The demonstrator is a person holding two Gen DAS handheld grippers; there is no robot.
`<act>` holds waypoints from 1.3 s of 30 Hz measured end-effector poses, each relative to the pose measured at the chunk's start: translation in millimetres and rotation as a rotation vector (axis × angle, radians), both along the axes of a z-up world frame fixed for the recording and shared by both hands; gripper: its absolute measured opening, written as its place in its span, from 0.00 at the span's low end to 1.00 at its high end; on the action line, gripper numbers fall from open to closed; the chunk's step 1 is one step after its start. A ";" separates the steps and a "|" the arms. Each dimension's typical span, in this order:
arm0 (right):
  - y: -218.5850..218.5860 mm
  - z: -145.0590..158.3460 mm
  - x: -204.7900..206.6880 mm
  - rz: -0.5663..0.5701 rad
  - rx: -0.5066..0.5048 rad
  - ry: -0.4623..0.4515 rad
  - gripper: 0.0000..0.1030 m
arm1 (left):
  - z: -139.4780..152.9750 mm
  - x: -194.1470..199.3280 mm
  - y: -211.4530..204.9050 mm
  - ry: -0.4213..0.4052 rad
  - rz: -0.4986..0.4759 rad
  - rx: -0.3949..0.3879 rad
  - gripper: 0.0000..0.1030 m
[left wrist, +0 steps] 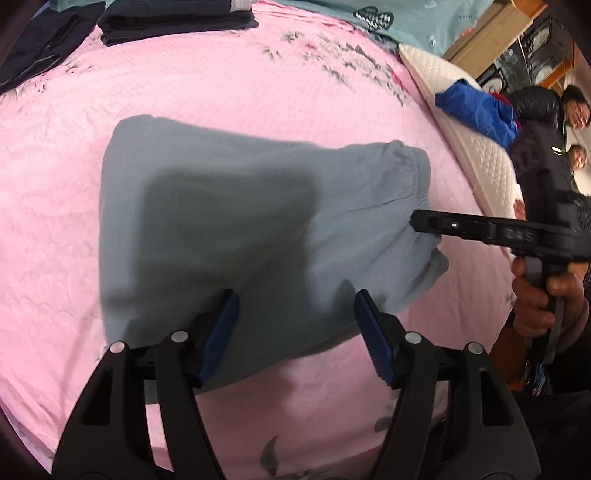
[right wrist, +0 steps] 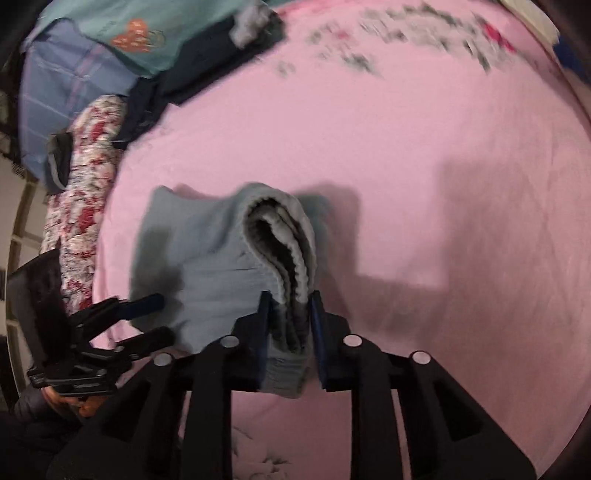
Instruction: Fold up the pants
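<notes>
On the pink bedspread (left wrist: 258,92), at the far left of the left wrist view, a stack of dark folded garments (left wrist: 177,22) is seen near the head of the bed. Toward the middle, the grey-blue pants (left wrist: 229,221) are laid folded into a compact bundle, the gathered waistband (left wrist: 417,177) turned to the right. The left claw (left wrist: 293,332) is held spread above the near edge of the bundle; nothing is pinched between its blue pads (left wrist: 221,332). Further right, the right claw (left wrist: 417,221) is seen reaching in from the side to the waistband end, its handle gripped by a hand (left wrist: 546,299). A white quilted pillow (left wrist: 461,107) and a blue cloth (left wrist: 476,107) are seen beyond, at the bed's edge.

In the right wrist view, the left claw (right wrist: 159,317) is seen at the left, open over the bundle's edge. At the middle, the stacked waistband layers (right wrist: 280,258) are clamped between the fingers of the right claw (right wrist: 290,314), which is pressed together on the pants (right wrist: 207,266). Plain bedspread (right wrist: 461,184) is shown to the right.
</notes>
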State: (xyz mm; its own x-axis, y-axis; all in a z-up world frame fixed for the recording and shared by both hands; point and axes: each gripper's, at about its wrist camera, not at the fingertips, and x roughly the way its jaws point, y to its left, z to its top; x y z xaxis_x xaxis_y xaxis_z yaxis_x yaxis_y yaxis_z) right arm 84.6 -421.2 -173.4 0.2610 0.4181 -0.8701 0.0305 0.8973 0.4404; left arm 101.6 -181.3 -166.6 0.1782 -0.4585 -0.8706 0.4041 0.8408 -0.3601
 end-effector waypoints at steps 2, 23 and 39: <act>-4.9 6.1 -3.7 -0.035 0.011 0.012 0.36 | 17.4 -5.3 9.9 -0.054 -0.021 0.007 0.64; 17.8 49.2 16.6 -0.129 0.126 -0.170 0.31 | 43.2 11.6 68.8 -0.162 -0.006 -0.095 0.69; 71.2 34.6 -5.0 -0.201 -0.147 -0.146 0.42 | -3.7 75.5 30.5 -0.192 -0.103 0.110 0.75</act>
State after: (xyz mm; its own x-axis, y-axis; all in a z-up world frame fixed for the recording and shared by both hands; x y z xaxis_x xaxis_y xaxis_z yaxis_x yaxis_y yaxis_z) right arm 79.6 -350.0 -138.8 0.4526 0.2174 -0.8648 0.1597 0.9344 0.3185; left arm 177.1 -150.8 -170.3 0.3021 -0.3868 -0.8713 0.5421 0.8215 -0.1767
